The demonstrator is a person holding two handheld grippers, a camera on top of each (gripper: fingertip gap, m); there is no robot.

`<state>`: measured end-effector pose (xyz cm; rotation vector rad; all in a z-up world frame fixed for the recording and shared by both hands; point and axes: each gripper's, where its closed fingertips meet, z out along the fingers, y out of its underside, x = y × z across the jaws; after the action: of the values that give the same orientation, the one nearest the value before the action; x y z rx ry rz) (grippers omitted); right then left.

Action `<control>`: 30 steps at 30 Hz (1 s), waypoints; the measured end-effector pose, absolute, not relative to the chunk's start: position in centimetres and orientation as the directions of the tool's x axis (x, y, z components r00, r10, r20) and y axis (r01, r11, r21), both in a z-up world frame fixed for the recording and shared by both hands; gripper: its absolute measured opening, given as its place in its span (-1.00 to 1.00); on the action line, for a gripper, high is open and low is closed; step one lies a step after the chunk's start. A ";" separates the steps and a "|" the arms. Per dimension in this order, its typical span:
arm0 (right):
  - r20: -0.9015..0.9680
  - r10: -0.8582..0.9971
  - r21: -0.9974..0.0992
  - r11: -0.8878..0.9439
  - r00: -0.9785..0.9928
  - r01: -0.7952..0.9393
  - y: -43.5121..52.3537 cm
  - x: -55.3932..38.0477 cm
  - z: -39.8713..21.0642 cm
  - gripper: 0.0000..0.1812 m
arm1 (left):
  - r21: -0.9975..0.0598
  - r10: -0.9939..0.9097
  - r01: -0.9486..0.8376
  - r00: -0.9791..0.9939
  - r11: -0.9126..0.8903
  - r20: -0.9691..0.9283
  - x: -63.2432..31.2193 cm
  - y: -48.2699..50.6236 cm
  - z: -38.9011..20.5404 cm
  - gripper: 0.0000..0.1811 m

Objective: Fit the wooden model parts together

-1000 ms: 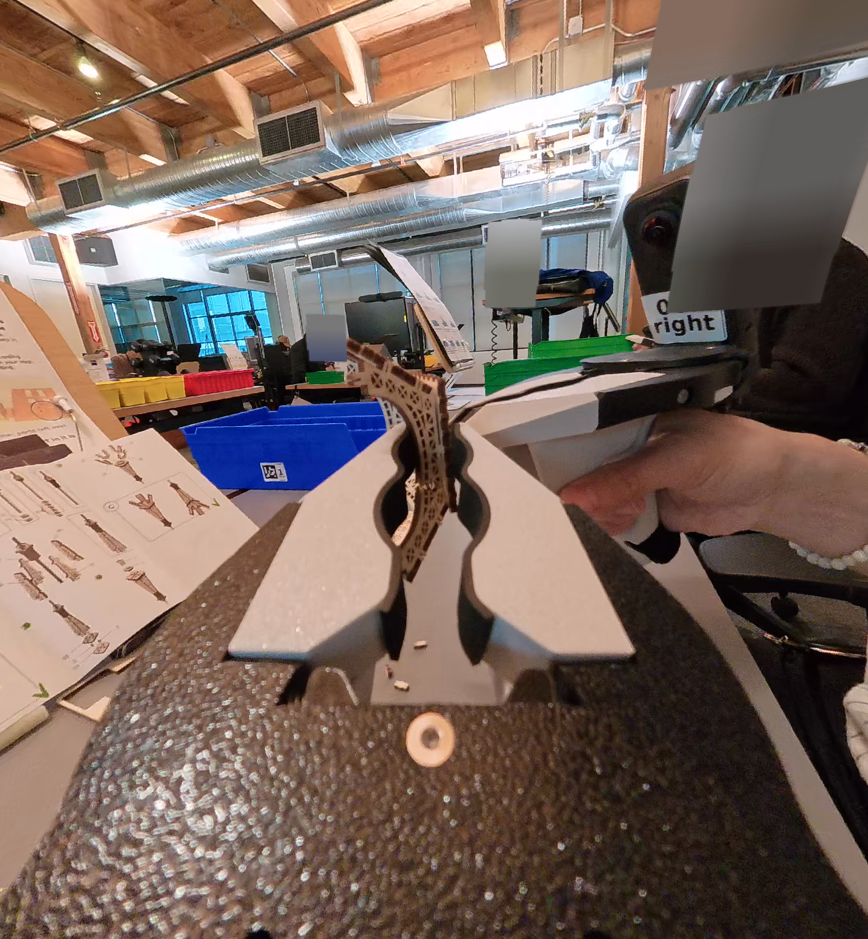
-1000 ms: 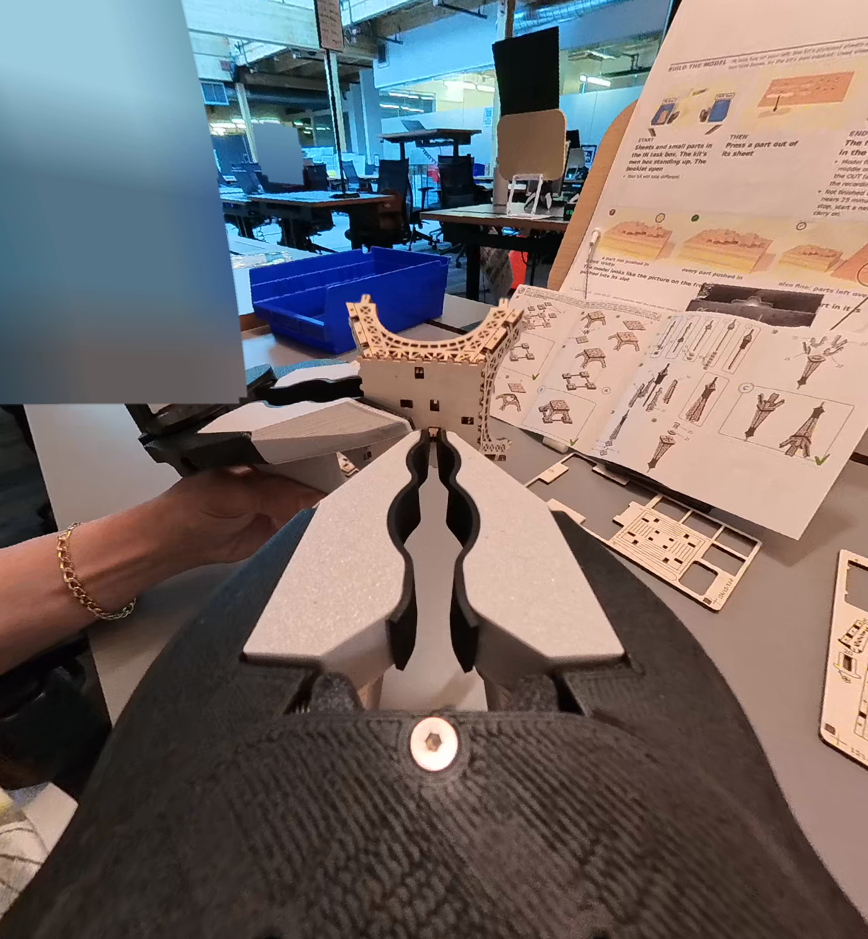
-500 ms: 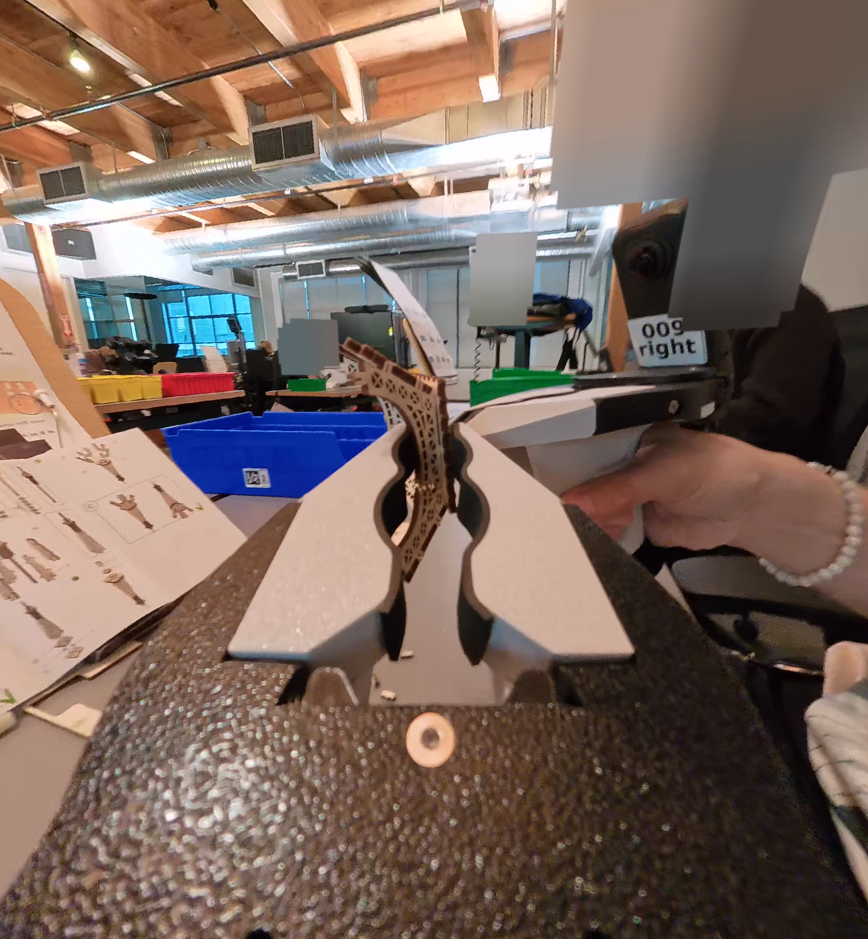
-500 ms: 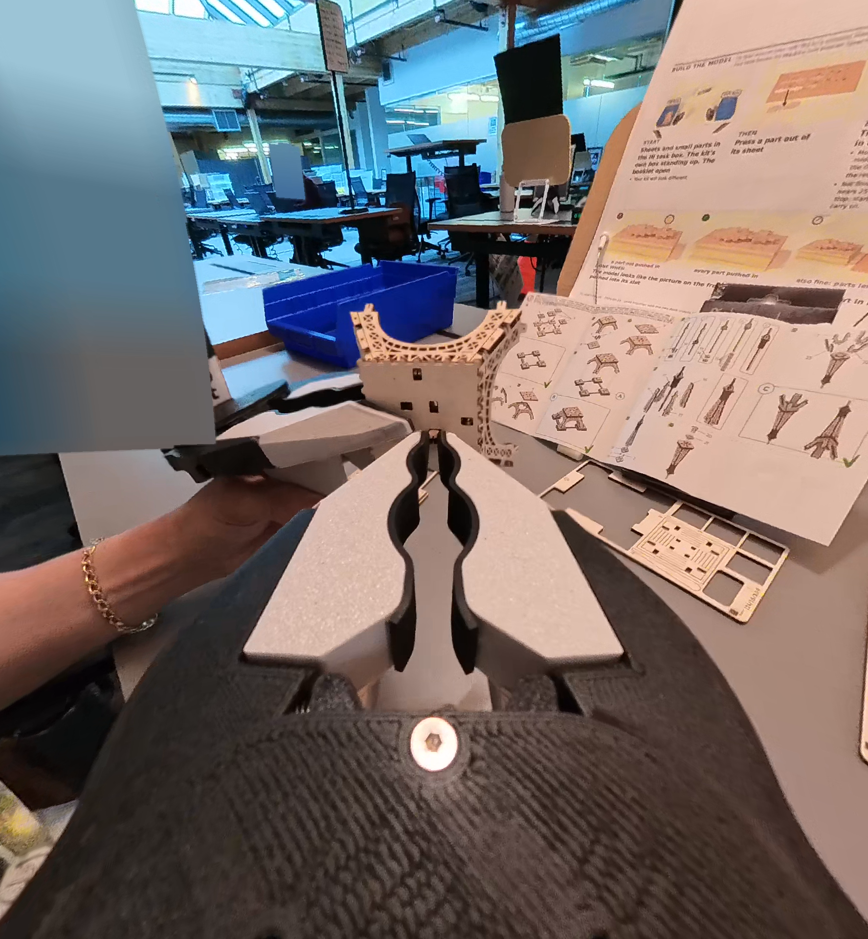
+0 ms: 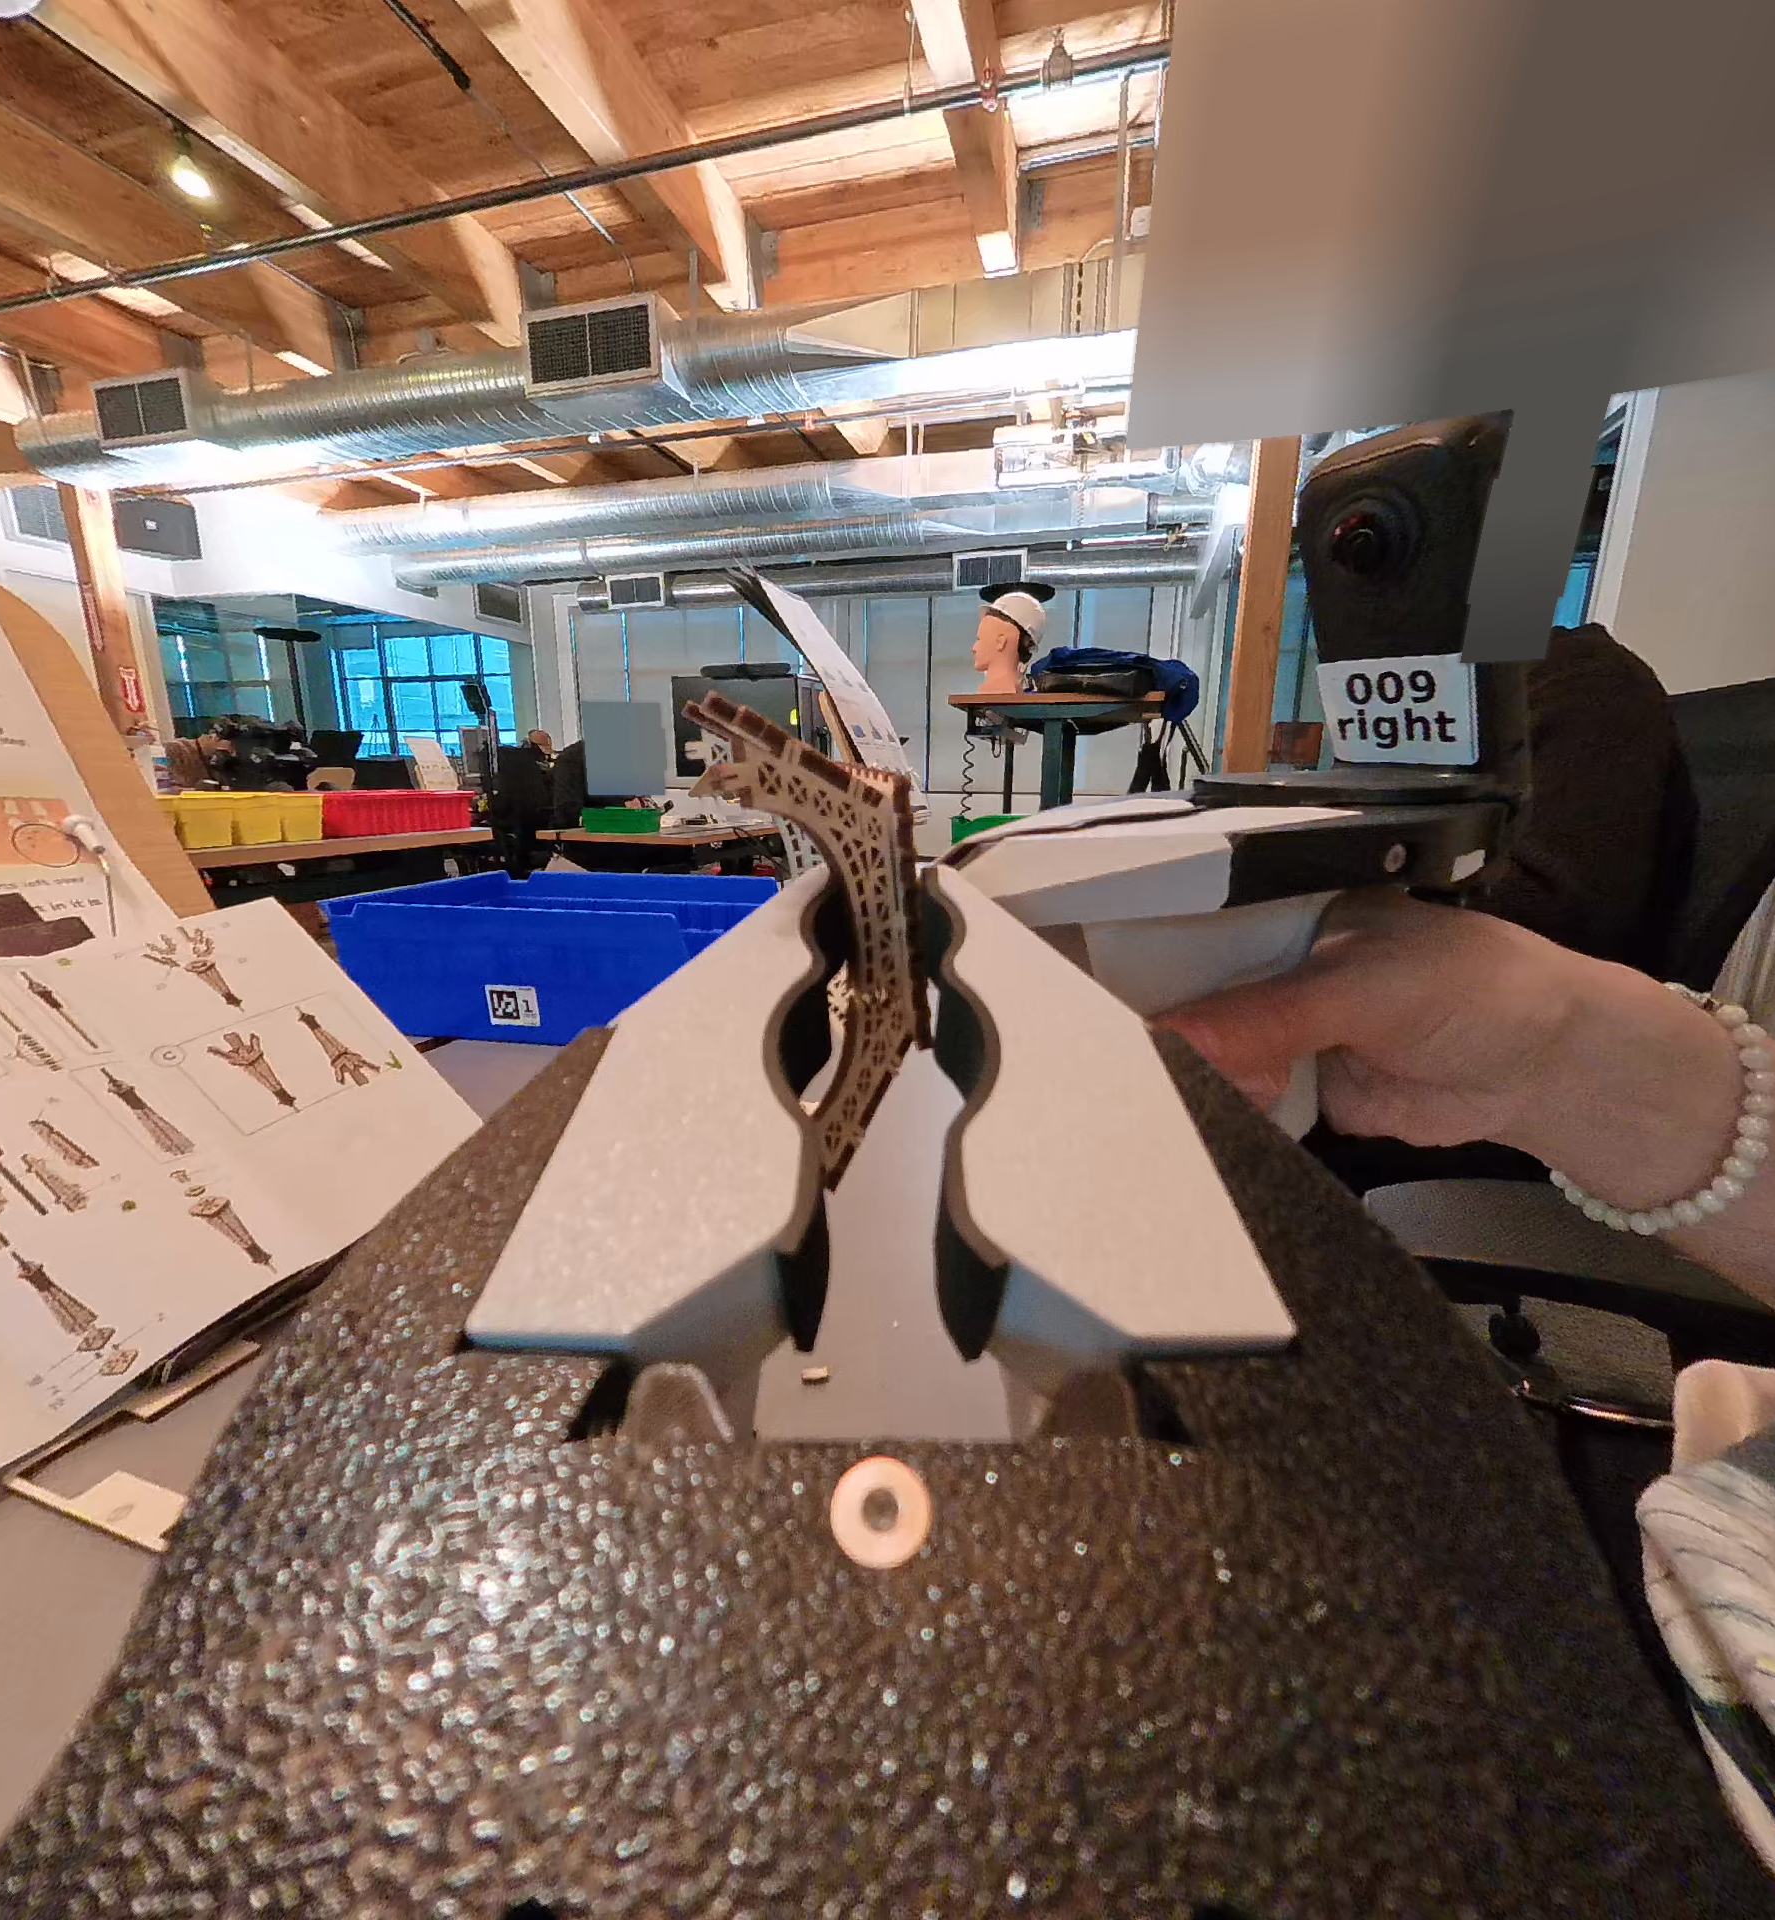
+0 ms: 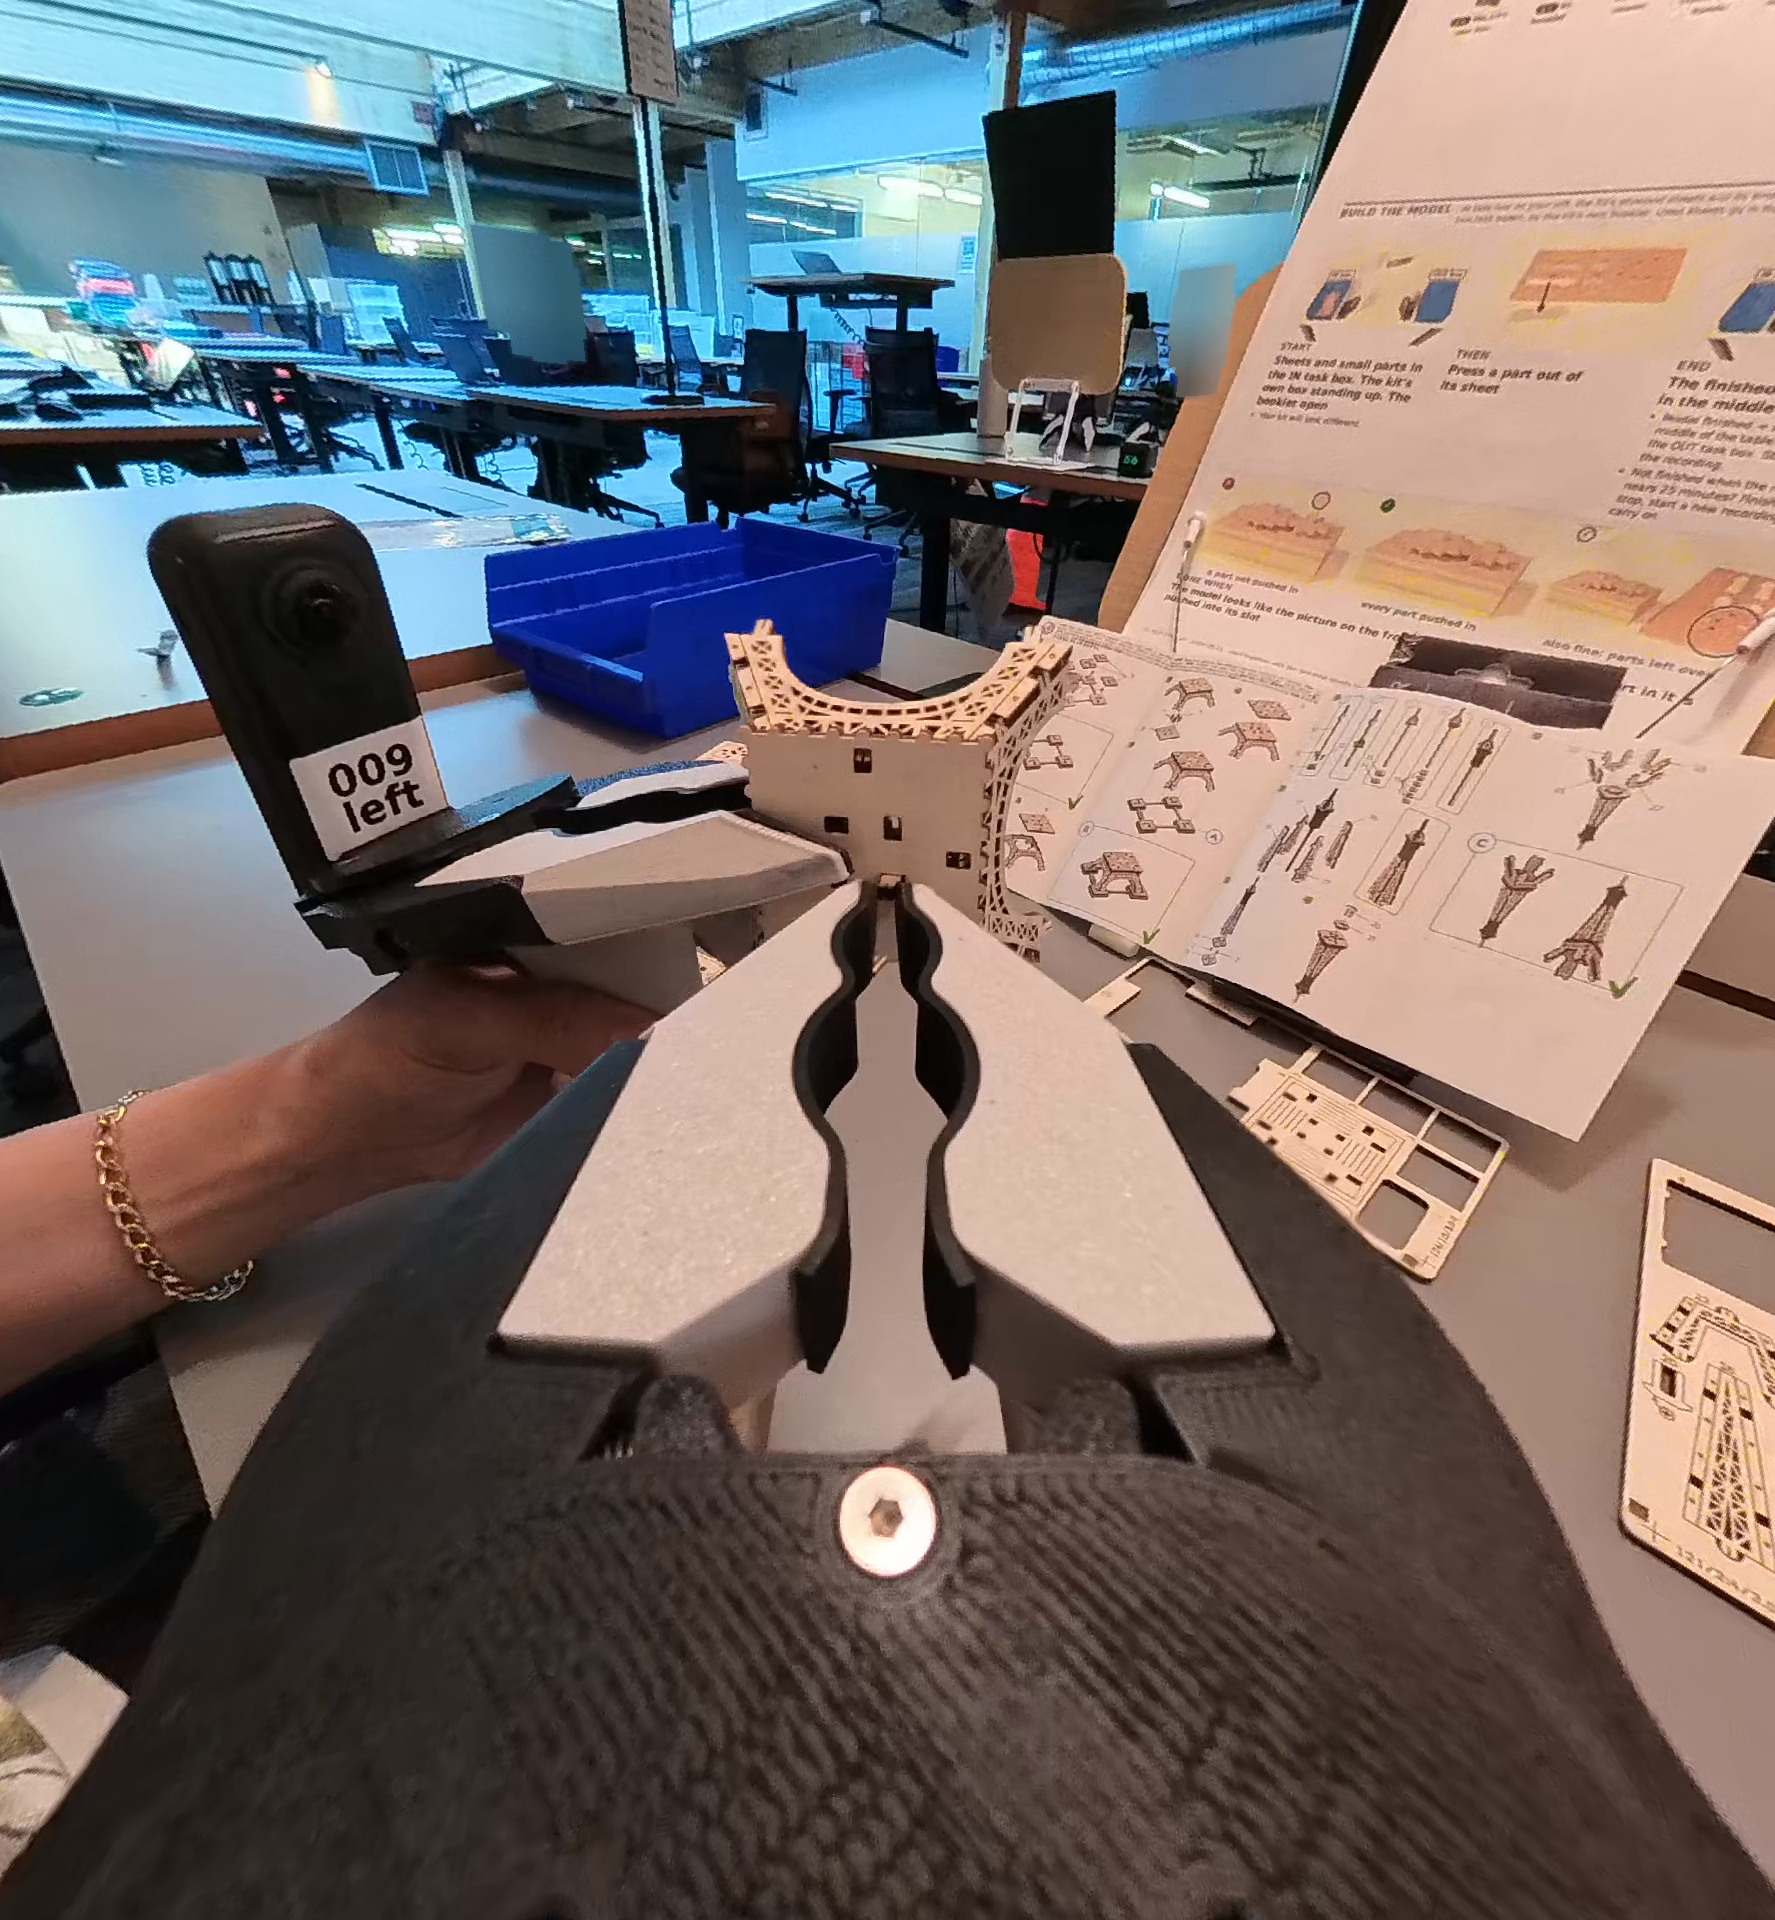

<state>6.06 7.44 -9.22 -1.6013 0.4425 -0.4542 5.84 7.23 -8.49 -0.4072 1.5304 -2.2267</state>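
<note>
Both views tilted up slightly; left gripper [image 5: 867,914] clamps wooden model [image 6: 893,774], right gripper [image 6: 888,894] pinches its tab.

My left gripper [image 5: 878,894]: two pale grey wedge fingers [image 5: 675,1132] with wavy black inner pads, glittery dark pebbled housing behind them, one pale washer-ringed screw [image 5: 880,1510] centred behind the jaws. My right gripper [image 6: 888,894]: same grey fingers [image 6: 685,1174], matte black ribbed housing, silver hex screw [image 6: 886,1523] behind the jaws. Each carries a black camera block [image 6: 285,665] with a white label on top. Gold chain bracelet [image 6: 150,1236] on left wrist, white bead bracelet [image 5: 1724,1132] on right. Dark sleeve [image 5: 1589,790] above the right one.
</note>
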 end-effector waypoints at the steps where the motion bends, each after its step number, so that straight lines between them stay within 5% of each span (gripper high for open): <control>1: 0.033 -0.537 -0.997 -0.082 0.843 -0.013 7.4 6.1 -9.3 -0.99 | -0.935 -0.485 0.164 -0.874 -0.314 0.010 5.9 7.2 -8.5 -0.88; 15: 0.011 -0.536 -0.994 -0.101 0.844 -0.051 7.2 6.3 -10.2 -0.99 | -0.950 -0.507 0.157 -0.862 -0.271 0.002 6.2 6.9 -9.3 -0.88; 30: 0.043 -0.571 -0.996 -0.093 0.820 -0.013 7.3 6.7 -9.3 -0.93 | -0.908 -0.429 0.019 -0.885 -0.419 0.179 6.6 7.3 -8.6 -0.88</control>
<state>6.66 7.27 -9.33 -1.6112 0.4715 -0.4964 6.58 7.28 -8.61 -0.5690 1.5083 -2.3708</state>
